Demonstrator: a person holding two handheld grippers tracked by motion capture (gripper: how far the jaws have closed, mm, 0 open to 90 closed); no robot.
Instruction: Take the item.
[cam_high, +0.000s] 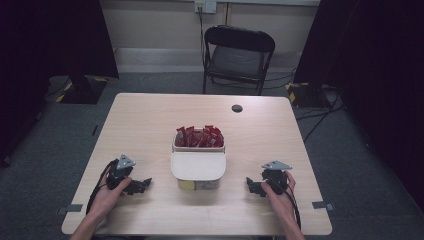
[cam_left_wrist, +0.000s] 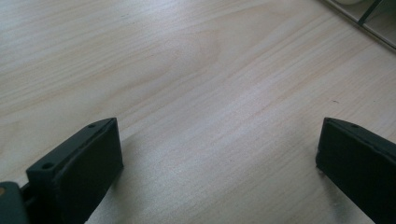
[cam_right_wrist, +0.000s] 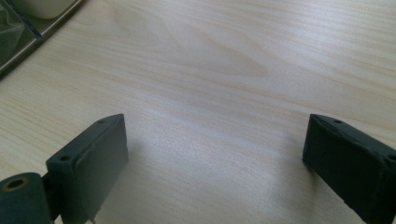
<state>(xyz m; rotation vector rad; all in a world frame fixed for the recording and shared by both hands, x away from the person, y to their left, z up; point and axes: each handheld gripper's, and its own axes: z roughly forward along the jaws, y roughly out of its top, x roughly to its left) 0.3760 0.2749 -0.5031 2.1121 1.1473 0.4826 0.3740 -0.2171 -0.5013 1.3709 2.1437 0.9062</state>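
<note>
Grey carpet surrounds a pale wooden desk (cam_high: 150, 130), with a black folding chair (cam_high: 238, 57) standing beyond its far edge and dark curtains at both sides of the room. Near the middle of the desk, somewhat toward the near edge, sits a container (cam_high: 198, 167) with a white lid over its near half; its far half is open and packed with red sachets (cam_high: 199, 136) standing on end. A small dark round spot (cam_high: 237, 108) lies close to the far edge.

Left of the container, near the near-left corner, the left claw (cam_high: 142, 185) rests low over the desk in the person's hand, its tips pointing toward the container and well apart from it. In the left gripper view its jaws stand wide apart with bare wood between them, gripping nothing. The right claw (cam_high: 252, 186) lies to the right of the container, toward the near-right corner, also pointing inward. In the right gripper view its jaws are likewise spread wide over bare wood, empty, with the container's edge (cam_right_wrist: 28, 18) in the upper-left corner.
</note>
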